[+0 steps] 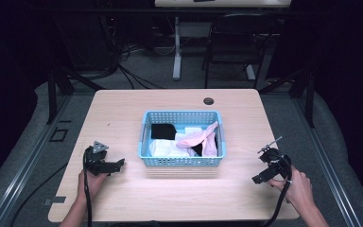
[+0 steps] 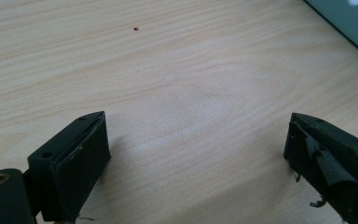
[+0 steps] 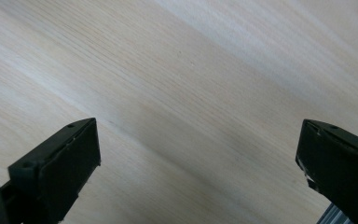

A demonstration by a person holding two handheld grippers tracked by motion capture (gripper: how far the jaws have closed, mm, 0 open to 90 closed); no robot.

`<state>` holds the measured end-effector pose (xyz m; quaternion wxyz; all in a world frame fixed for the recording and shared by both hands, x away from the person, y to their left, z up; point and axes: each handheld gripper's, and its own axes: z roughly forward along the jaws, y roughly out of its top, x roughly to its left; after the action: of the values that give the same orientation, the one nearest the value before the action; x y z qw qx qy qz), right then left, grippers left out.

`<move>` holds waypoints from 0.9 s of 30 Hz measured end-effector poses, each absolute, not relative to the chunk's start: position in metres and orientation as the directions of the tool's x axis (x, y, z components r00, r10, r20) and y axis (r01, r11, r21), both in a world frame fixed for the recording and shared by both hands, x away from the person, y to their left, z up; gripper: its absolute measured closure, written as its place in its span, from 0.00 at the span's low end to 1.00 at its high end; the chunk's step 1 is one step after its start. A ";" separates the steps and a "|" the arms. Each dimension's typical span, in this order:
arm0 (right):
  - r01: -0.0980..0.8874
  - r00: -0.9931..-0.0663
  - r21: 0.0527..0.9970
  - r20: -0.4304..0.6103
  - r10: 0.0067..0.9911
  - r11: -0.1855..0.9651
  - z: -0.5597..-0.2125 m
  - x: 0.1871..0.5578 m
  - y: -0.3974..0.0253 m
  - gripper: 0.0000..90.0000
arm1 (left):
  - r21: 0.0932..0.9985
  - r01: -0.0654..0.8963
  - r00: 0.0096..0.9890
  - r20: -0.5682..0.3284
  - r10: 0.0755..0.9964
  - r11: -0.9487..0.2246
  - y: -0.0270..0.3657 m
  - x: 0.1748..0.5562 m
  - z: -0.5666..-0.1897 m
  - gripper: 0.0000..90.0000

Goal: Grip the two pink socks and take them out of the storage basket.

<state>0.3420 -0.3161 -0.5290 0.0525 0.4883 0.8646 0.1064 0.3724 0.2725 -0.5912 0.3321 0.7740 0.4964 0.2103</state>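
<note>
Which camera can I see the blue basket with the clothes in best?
The high view: the whole blue basket sits mid-table with pink, white and black cloths inside. The left gripper view catches just a corner of it at the top right. The right gripper view looks at bare table between open jaws.

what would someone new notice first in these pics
The light blue basket in the middle of the wooden table draws the eye first, heaped with a pink cloth, a black cloth and white cloth. Next come the left gripper and right gripper either side of it, both open and empty over bare wood.
</note>
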 end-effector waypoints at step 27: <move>0.775 -0.588 0.292 0.012 0.808 0.560 -0.473 0.354 -0.278 0.00 | 0.725 0.626 0.418 -0.002 0.908 -0.286 0.272 0.373 -0.592 0.07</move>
<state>0.3537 -0.2783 -0.4732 0.0615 0.4495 0.8810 0.1344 0.3725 0.2725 -0.5915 0.3328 0.7735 0.4961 0.2119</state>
